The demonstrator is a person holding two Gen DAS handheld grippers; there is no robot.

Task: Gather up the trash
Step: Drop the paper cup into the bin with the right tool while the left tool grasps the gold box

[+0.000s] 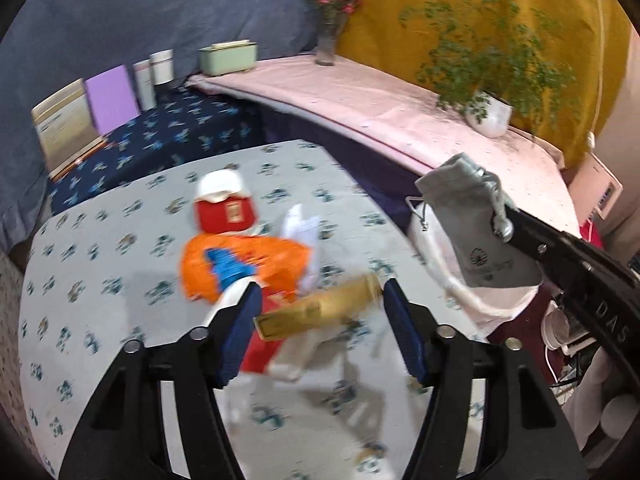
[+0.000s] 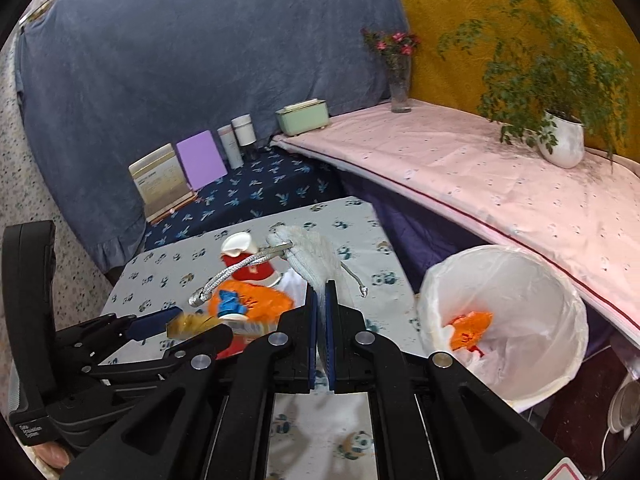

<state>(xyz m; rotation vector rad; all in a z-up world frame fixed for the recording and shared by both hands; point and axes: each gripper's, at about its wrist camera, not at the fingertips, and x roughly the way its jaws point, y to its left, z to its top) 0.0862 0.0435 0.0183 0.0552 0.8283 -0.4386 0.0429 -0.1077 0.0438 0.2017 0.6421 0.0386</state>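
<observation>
the right gripper (image 2: pixel 321 300) has its jaws clenched on a grey drawstring pouch (image 1: pixel 476 220), lifted off the worktop (image 1: pixel 100 248), likely so it can swing over to the lined white bin (image 2: pixel 560 280) just right of the worktop edge. the left gripper (image 1: pixel 320 312) has a blurred gold box (image 1: pixel 320 310) between half-spread jaws; whether the pads press on it i cannot tell. more trash stays on the worktop: an orange wrapper (image 1: pixel 276 256), a red carton (image 1: pixel 226 210), white paper. orange scraps already lie in the bin. the pouch's dangling cord (image 2: pixel 236 270) could snag the left gripper.

Home room, cloth-draped tables (image 2: pixel 460 168), potted plant (image 2: pixel 560 140), flower vase (image 2: pixel 400 84), lined waste bin (image 2: pixel 508 320)
</observation>
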